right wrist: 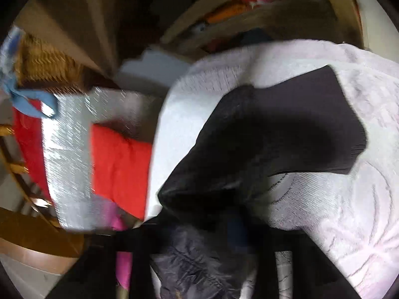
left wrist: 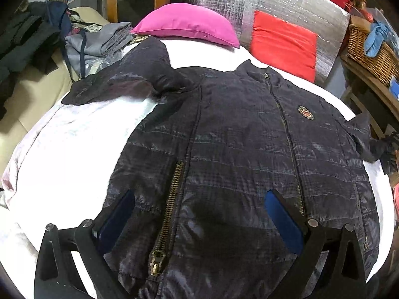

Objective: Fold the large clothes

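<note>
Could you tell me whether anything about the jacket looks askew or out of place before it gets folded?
Yes. The jacket lies flat and zipped on the white bedspread, but its sleeve on the picture's left is crumpled and bent up toward the pink pillow, not laid straight.

My dark navy quilted jacket point(left wrist: 237, 144) lies front-up and spread flat on the white bedspread point(left wrist: 62, 154), collar toward the pink pillow point(left wrist: 187, 26). Its front zip is closed, a small crest badge sits on the chest, and a brass pocket zipper runs near the hem. One sleeve point(left wrist: 139, 74) bends up toward the pillow; the other sleeve point(right wrist: 286, 134) lies crumpled at the opposite side.
</note>
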The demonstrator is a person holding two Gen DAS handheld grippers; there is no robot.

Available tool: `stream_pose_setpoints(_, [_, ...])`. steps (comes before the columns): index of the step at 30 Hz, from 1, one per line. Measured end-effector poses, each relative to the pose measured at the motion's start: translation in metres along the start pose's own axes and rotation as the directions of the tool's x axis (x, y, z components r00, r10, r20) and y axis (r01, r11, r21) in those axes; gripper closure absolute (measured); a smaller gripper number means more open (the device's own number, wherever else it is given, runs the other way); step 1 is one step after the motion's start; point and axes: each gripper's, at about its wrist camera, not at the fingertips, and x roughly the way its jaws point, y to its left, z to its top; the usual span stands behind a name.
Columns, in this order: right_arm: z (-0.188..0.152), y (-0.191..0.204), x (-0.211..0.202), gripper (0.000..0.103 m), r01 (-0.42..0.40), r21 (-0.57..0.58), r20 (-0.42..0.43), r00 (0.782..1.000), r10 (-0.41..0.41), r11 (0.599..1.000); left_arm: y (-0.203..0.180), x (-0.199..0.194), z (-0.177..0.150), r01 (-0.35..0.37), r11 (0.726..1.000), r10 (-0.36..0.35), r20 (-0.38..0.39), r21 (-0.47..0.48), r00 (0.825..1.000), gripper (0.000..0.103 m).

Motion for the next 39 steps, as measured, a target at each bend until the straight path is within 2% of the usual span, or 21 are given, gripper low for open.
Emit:
stream_pose_setpoints(2, [0.003,0.026,-0.006,0.091,0.062,-0.114,0.036,0.998,-0.058,0.992,0.008,-0.001,-0.001,-0.001,1.0,0.001,0.003,-0.019,1.0,0.0])
stream_pose_setpoints(3, [0.001,0.035,-0.011,0.094,0.082,-0.159,0.058,0.996,-0.073,0.984,0.011,-0.001,-0.001,-0.001,1.0,0.001,0.005,-0.027,1.0,0.0])
stream_pose_setpoints(5, [-0.013,0.077,-0.026,0.095,0.14,-0.32,0.14,0.985,-0.099,0.937,0.02,-0.001,-0.002,0.002,0.999,-0.002,0.011,-0.05,1.0,0.0])
stream_pose_setpoints(7, [-0.028,0.112,-0.036,0.096,0.151,-0.424,0.185,0.98,-0.078,0.893,0.025,-0.001,-0.003,0.008,0.998,-0.007,0.013,-0.07,1.0,0.0])
stream_pose_setpoints(10, [-0.081,0.189,-0.049,0.096,0.155,-0.637,0.236,0.972,-0.001,0.755,0.032,-0.002,-0.005,0.023,0.996,-0.021,0.018,-0.089,1.0,0.0])
stream_pose_setpoints(12, [-0.132,0.23,-0.053,0.096,0.147,-0.756,0.238,0.969,0.059,0.638,0.035,-0.005,-0.006,0.024,0.995,-0.022,0.025,-0.092,0.999,0.0])
stream_pose_setpoints(13, [-0.171,0.251,-0.053,0.096,0.13,-0.823,0.217,0.972,0.095,0.553,0.037,-0.008,-0.006,0.026,0.995,-0.023,0.03,-0.096,0.999,0.0])
stream_pose_setpoints(14, [-0.201,0.265,-0.05,0.096,0.113,-0.866,0.193,0.974,0.118,0.486,0.04,-0.01,-0.007,0.027,0.994,-0.024,0.035,-0.102,0.999,0.0])
stream_pose_setpoints(16, [-0.259,0.28,-0.038,0.096,0.058,-0.921,0.12,0.983,0.137,0.386,0.045,-0.014,-0.007,0.026,0.993,-0.021,0.04,-0.115,0.999,0.0])
stream_pose_setpoints(17, [-0.285,0.283,-0.026,0.095,0.019,-0.937,0.066,0.99,0.124,0.349,0.049,-0.016,-0.008,0.025,0.992,-0.02,0.043,-0.122,0.999,0.0])
stream_pose_setpoints(20, [-0.347,0.27,0.016,0.092,-0.073,-0.95,-0.061,0.997,0.049,0.305,0.057,-0.021,-0.01,0.018,0.991,-0.012,0.045,-0.136,0.999,0.0])
stream_pose_setpoints(21, [-0.359,0.263,0.028,0.087,-0.089,-0.948,-0.088,0.996,0.019,0.305,0.059,-0.022,-0.011,0.015,0.99,-0.009,0.045,-0.138,0.999,0.0])
stream_pose_setpoints(22, [-0.372,0.252,0.047,0.08,-0.114,-0.937,-0.132,0.991,-0.03,0.33,0.062,-0.024,-0.012,0.013,0.99,-0.006,0.046,-0.14,0.999,0.0])
stream_pose_setpoints(23, [-0.383,0.24,0.063,0.059,-0.134,-0.922,-0.173,0.982,-0.078,0.364,0.064,-0.025,-0.013,0.009,0.99,-0.002,0.045,-0.143,0.999,0.0])
stream_pose_setpoints(24, [-0.384,0.234,0.082,0.011,-0.143,-0.908,-0.204,0.972,-0.119,0.393,0.065,-0.025,-0.013,0.006,0.989,0.0,0.043,-0.145,0.999,0.0])
stream_pose_setpoints(25, [-0.385,0.224,0.094,0.0,-0.158,-0.891,-0.233,0.964,-0.131,0.426,0.067,-0.026,-0.013,0.006,0.989,0.001,0.042,-0.147,0.999,0.0])
stream_pose_setpoints(28, [-0.379,0.202,0.095,0.0,-0.19,-0.854,-0.275,0.955,-0.113,0.484,0.071,-0.027,-0.013,-0.001,0.988,0.008,0.044,-0.152,0.999,0.0])
stream_pose_setpoints(30, [-0.371,0.197,0.082,0.0,-0.219,-0.831,-0.29,0.955,-0.061,0.512,0.072,-0.025,-0.012,0.002,0.988,0.005,0.043,-0.157,0.999,0.0])
stream_pose_setpoints(33, [-0.345,0.187,0.054,0.0,-0.27,-0.762,-0.31,0.95,0.034,0.589,0.066,-0.024,-0.005,0.014,0.988,-0.008,0.044,-0.151,0.999,0.0])
stream_pose_setpoints(36, [-0.317,0.16,0.037,0.0,-0.31,-0.649,-0.323,0.939,0.117,0.695,0.048,-0.023,0.009,0.035,0.994,-0.03,0.049,-0.107,0.998,0.0])
stream_pose_setpoints(39, [-0.296,0.133,0.018,0.0,-0.322,-0.589,-0.314,0.936,0.157,0.741,0.011,-0.024,0.038,0.056,0.998,-0.055,0.056,-0.005,0.997,0.0])
